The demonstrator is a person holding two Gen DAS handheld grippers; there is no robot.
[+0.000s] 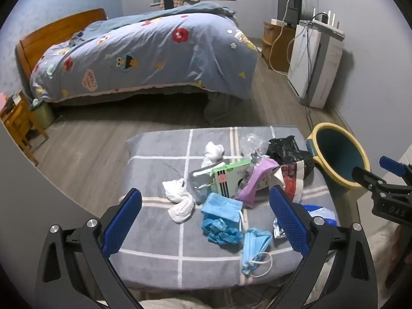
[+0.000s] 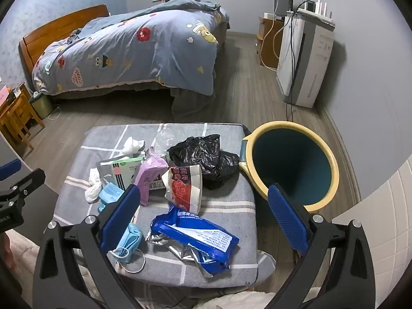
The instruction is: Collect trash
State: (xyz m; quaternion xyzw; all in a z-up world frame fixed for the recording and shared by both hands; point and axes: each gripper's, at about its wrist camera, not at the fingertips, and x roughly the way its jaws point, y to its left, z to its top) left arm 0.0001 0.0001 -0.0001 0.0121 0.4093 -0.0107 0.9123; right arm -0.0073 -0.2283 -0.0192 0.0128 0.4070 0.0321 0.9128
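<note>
Trash (image 2: 180, 193) lies heaped on the grey cushion (image 2: 226, 200) left of the bin (image 2: 291, 164) — both my left gripper (image 1: 206, 221) and right gripper (image 2: 206, 221) hang spread and empty, so I may snag tangled mask loops and drag neighbours off the near edge.

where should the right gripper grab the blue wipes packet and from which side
Grip the blue wipes packet across its narrow width near the middle, coming from above with the open right gripper. It lies flat and crumpled on the grey cushion, so its long edges probably offer the easiest pinch.
</note>
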